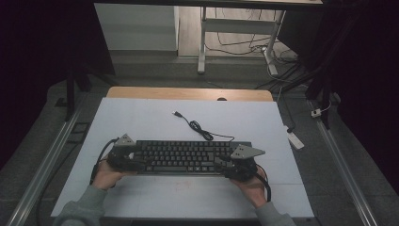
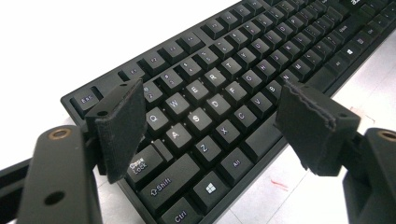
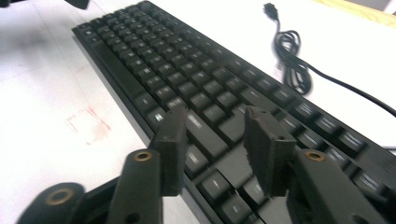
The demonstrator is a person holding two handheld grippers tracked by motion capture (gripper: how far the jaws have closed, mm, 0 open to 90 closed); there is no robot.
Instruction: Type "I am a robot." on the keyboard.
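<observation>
Both tongs are hovering over opposite ends of the long black plastic keyboard (image 1: 186, 157), which is lying flat on the wide white surface (image 1: 141, 122). Left tongs (image 2: 210, 116) are standing wide open above the letter keys, gripping nothing. Right tongs (image 3: 215, 140) are partly open over the other end, gripping nothing. Behind the keyboard, its thin black cable (image 1: 200, 129) is lying loosely coiled.
</observation>
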